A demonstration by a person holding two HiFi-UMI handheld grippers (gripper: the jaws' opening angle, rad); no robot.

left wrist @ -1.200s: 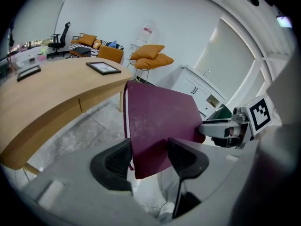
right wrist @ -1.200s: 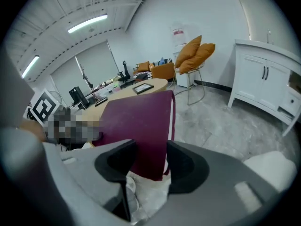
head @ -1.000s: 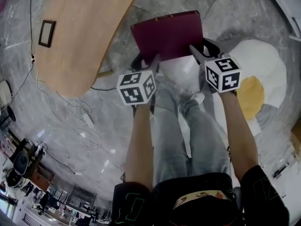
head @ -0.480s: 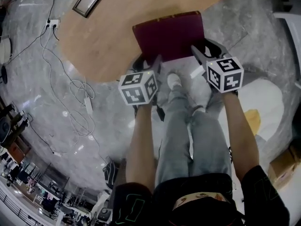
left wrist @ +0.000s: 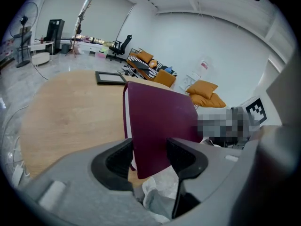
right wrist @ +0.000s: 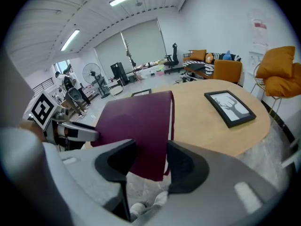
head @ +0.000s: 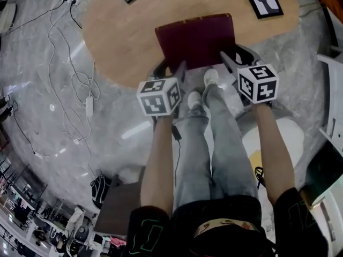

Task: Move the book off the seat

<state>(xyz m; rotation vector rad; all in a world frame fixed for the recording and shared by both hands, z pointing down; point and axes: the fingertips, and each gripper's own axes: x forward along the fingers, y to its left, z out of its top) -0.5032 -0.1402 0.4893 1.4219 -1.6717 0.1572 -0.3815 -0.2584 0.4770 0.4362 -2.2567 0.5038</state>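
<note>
**Head view.** Book (head: 195,39): rectangular hardback with a matte dark red cover. It is off the seat, carried by its two near corners over the near edge of a rounded table (head: 123,42) of pale wood. The left gripper (head: 171,71) has the left corner and the right gripper (head: 238,58) the right corner. Below them are a glossy grey marbled floor (head: 43,90) with looping white cables (head: 75,90), and blue jeans (head: 214,143).

**Left gripper view.** The left gripper's (left wrist: 148,154) ribbed black pads pinch the lower edge of the book (left wrist: 155,121). The cover rises flat and plain beyond them. The table (left wrist: 66,117) shows a smooth grain.

**Right gripper view.** The right gripper (right wrist: 148,161) has its pads clamped on the opposite corner of the book (right wrist: 138,126), with a pale strip of page edges along the right side. A black-framed picture (right wrist: 229,107) of a tree lies flat on the table (right wrist: 202,126).
</note>
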